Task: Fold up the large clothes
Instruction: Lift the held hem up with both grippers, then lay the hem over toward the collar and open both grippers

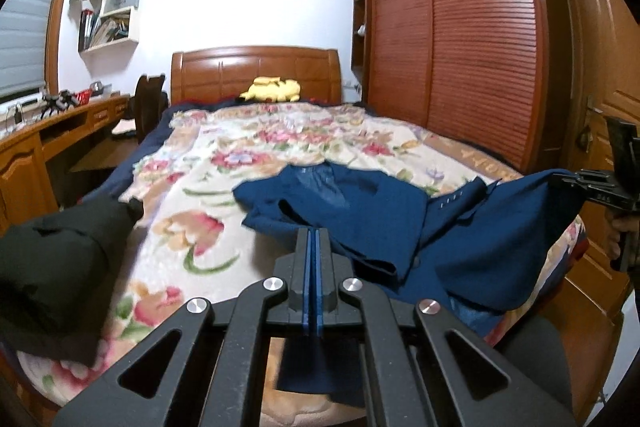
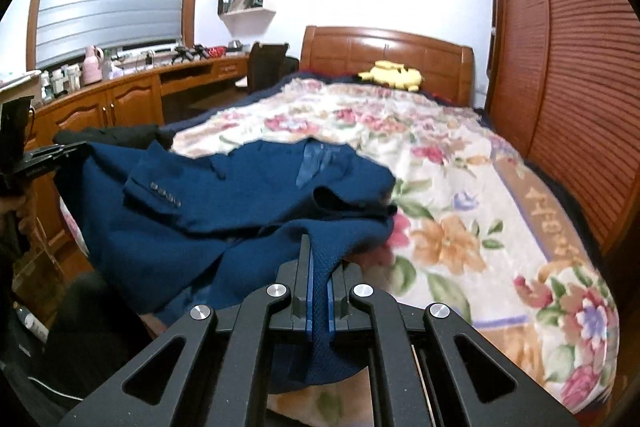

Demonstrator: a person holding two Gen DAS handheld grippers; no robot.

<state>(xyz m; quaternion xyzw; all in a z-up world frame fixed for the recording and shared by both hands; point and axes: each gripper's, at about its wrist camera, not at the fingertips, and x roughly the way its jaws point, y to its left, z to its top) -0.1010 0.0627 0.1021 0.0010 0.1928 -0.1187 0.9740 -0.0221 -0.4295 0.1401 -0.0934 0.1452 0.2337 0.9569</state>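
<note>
A dark blue suit jacket lies on the near end of the bed with its collar toward the headboard. A sleeve with cuff buttons is folded across it. My left gripper is shut on the jacket's near hem, and cloth hangs below its jaws. The right wrist view shows the left gripper at the left edge, pinching a jacket corner. My right gripper is shut on the other part of the hem, with blue cloth pressed between the pads. It appears as the right gripper at the right edge, and the hem is raised off the bed.
A floral blanket covers the bed. A black garment lies at the bed's near left corner. A yellow plush toy sits by the wooden headboard. A wooden desk and chair stand left, a slatted wardrobe right.
</note>
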